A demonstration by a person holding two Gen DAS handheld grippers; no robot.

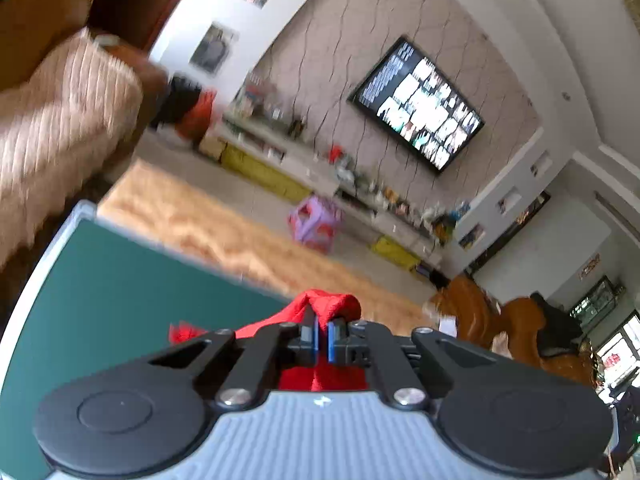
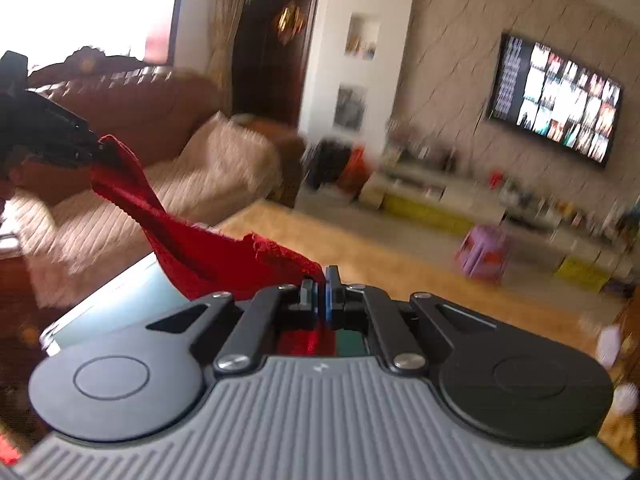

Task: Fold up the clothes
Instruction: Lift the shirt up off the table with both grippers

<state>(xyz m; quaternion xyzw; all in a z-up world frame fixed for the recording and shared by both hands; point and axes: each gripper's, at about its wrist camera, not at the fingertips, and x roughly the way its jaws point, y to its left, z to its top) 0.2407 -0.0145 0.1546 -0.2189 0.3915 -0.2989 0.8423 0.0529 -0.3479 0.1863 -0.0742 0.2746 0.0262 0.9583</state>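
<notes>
Red knit garment, held aloft between two grippers, above the green surface.
Soft, light, limp cloth; it sagged between holds at its edge. Left gripper and right gripper each had jaws pinched on the fabric. No containers discernible near it.

Wall: a lit television hangs on grey patterned wallpaper.
Floor: 1 purple stool stands near a long low cabinet — cluttered on top.
Seating: a brown sofa with a striped beige cover.
Foreground: a green-topped table.
</notes>
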